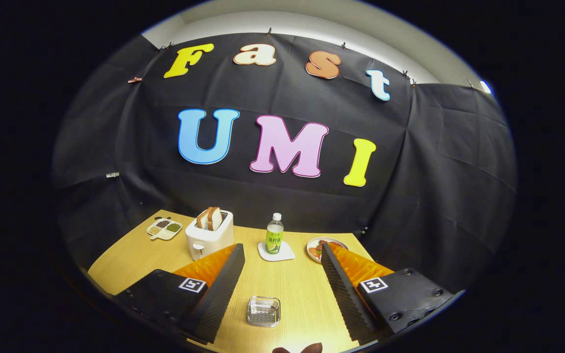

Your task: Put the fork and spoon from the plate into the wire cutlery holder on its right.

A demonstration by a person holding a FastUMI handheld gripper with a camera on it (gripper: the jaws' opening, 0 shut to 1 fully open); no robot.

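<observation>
The tool (pixel 282 255) is held above the table (pixel 135 260) with its two fingers spread wide apart and nothing between them. On the pale wood of the table, in the gap between the fingers and close in toward the camera, sits the wire cutlery holder (pixel 263 312): a small square basket of shiny metal mesh with a rounded rim, seen from above, with nothing visible inside it. Beyond the fingertips a green-labelled bottle (pixel 274 234) with a white cap stands upright on a white coaster (pixel 276 252). Just beside the right fingertip, partly hidden by it, lies a white plate (pixel 318 245) with reddish-brown items on it; whether a fork or spoon is among them is too small to tell. Behind the left finger stands a white toaster (pixel 209 235) with bread slices (pixel 210 218) sticking up from it, and further left a small divided dish (pixel 164 228) holds dark and green fillings
</observation>
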